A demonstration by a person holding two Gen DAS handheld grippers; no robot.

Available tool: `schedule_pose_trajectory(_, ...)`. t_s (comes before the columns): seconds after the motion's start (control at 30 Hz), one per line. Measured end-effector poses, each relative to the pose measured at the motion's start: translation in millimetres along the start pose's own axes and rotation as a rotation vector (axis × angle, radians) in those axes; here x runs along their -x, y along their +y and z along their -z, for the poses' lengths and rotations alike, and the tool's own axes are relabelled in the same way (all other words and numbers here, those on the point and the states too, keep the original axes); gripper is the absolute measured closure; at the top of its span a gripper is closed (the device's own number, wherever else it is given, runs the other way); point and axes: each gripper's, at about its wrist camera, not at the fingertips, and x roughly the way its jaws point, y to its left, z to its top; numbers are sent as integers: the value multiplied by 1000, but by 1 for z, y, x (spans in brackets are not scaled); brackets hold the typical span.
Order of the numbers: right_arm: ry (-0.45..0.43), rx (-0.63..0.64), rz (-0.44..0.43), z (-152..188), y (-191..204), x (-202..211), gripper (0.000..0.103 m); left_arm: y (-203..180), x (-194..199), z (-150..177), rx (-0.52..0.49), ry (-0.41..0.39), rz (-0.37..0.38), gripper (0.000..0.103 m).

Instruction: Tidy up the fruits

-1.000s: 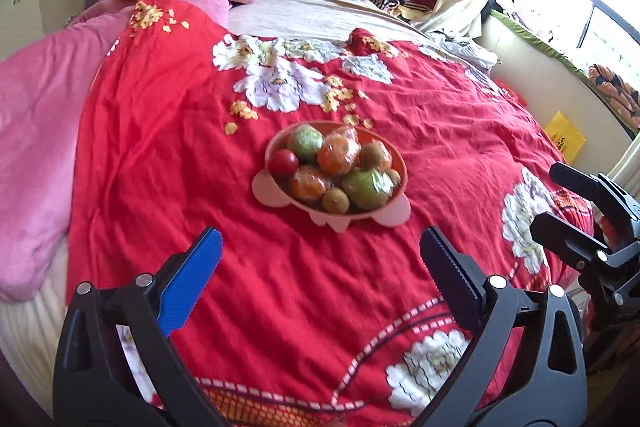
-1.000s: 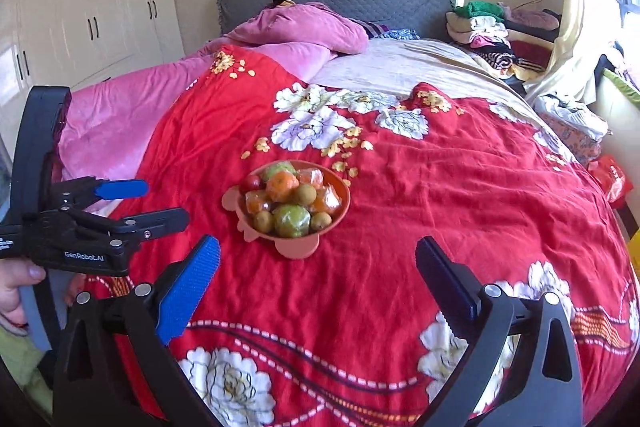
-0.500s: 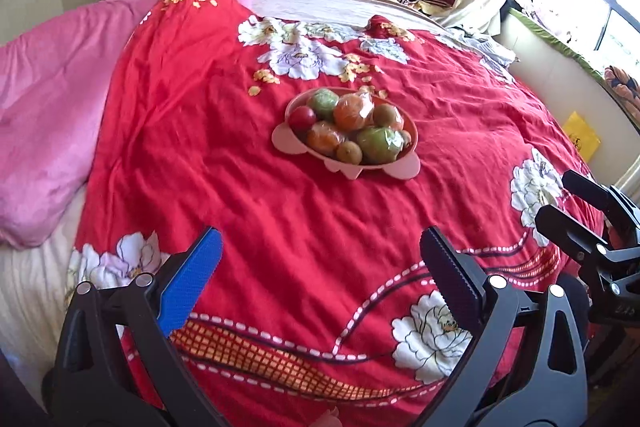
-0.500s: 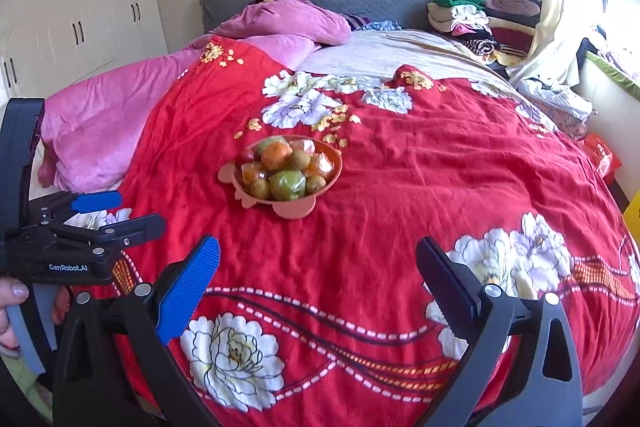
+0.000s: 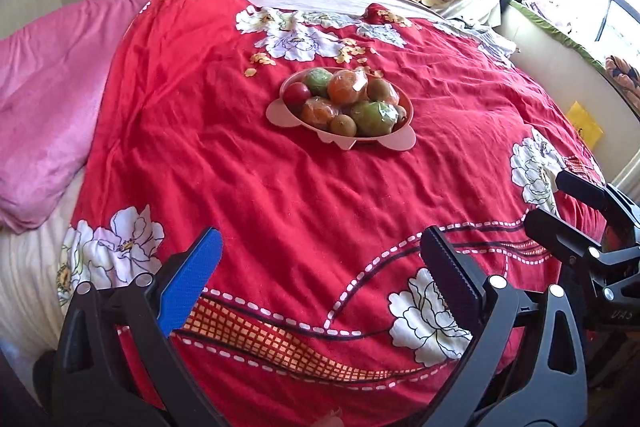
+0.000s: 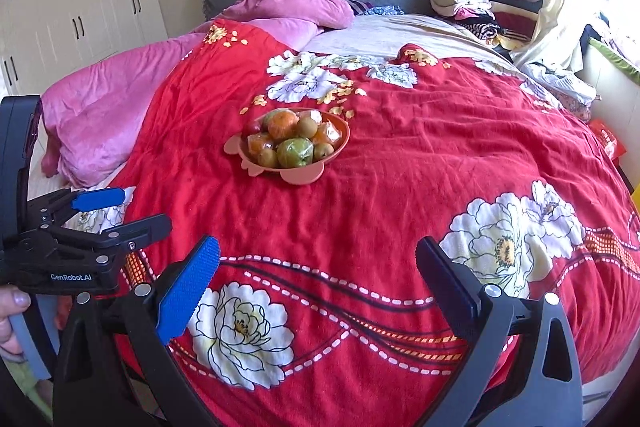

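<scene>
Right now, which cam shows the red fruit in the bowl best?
Left wrist: the red fruit sits in full view at the pink bowl's near-left edge. In the right wrist view only a sliver shows, mostly hidden behind the wrapped orange.

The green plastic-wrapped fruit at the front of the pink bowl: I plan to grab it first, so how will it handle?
The green plastic-wrapped fruit probably feels slippery, since its film is glossy. Being round, it may roll on the red quilt. Lifting it could shift the small brown fruit beside it.
</scene>
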Motion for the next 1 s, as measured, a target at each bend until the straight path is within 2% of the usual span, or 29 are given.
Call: schedule_pose_trajectory(1.0,6,-5,-1,2,1,-5,5,-4,-4,5,-10,10,-30,10)
